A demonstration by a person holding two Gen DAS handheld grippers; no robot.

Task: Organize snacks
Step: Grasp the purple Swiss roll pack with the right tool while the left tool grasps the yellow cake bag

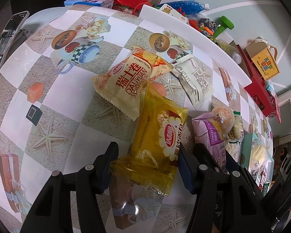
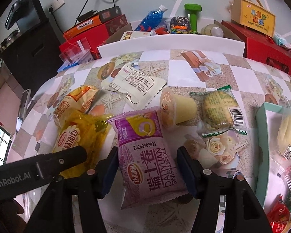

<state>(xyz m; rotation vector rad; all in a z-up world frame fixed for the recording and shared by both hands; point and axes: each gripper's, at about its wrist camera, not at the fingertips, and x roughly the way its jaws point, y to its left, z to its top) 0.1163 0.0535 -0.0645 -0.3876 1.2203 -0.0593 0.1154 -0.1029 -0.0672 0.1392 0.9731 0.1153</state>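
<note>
A yellow bread packet (image 1: 157,134) sits between the fingers of my left gripper (image 1: 147,159), and both pads press its sides. In the right wrist view the same yellow packet (image 2: 73,134) lies under one finger of the left gripper (image 2: 71,155). A purple Swiss roll packet (image 2: 145,155) lies flat on the patterned tablecloth (image 2: 184,64). My right gripper (image 2: 148,165) straddles it, open, with a gap at the right pad. A cream Swiss roll packet (image 1: 124,83) lies just beyond the yellow one.
A white packet (image 2: 137,83), a jelly cup (image 2: 174,108) and a green-sealed cake (image 2: 219,110) lie past the purple packet. A teal tray (image 2: 261,155) at the right holds a wrapped bun (image 2: 287,134). A white board (image 2: 170,42), red boxes (image 2: 261,44) and clutter line the far edge.
</note>
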